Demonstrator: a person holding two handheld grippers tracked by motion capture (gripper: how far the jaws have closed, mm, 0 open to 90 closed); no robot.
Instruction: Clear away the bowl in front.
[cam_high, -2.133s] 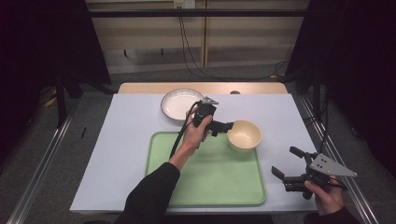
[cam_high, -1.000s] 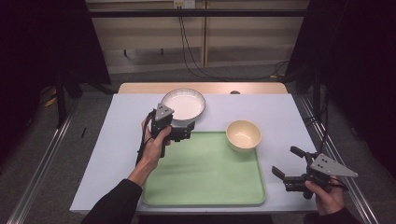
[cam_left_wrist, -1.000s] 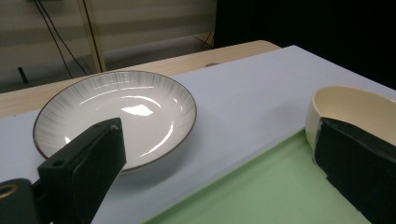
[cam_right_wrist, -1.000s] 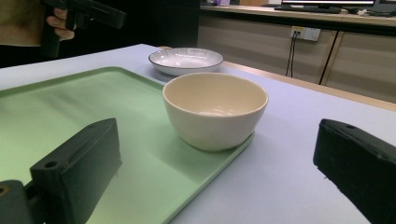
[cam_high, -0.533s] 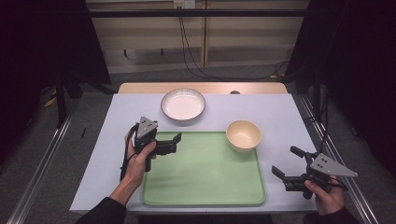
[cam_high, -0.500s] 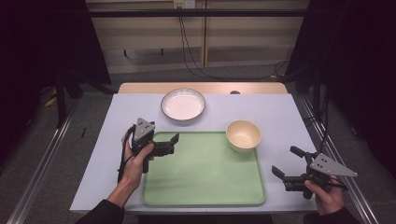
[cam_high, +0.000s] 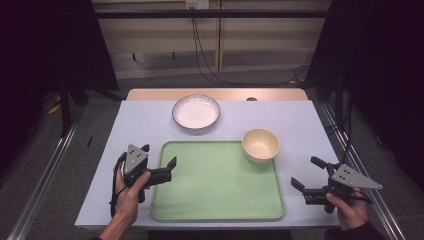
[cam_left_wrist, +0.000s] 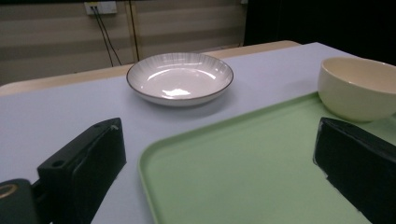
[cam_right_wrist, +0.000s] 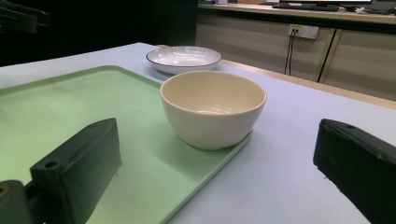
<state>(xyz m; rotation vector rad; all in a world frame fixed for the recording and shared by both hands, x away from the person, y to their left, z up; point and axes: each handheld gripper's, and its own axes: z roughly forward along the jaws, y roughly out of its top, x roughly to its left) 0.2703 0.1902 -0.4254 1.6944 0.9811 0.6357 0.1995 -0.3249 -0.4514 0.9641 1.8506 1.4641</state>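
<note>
On the pale blue table (cam_high: 300, 125), nothing carries readable writing: the cream bowl (cam_high: 260, 145) stands in the green tray (cam_high: 220, 200) far corner, and the left gripper (cam_high: 159, 161) and right gripper (cam_high: 306, 173) are both wide open, empty.

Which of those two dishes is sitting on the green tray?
The cream bowl, at the tray's far right corner. The white plate with the dark rim lies off it, on the table beyond.
</note>
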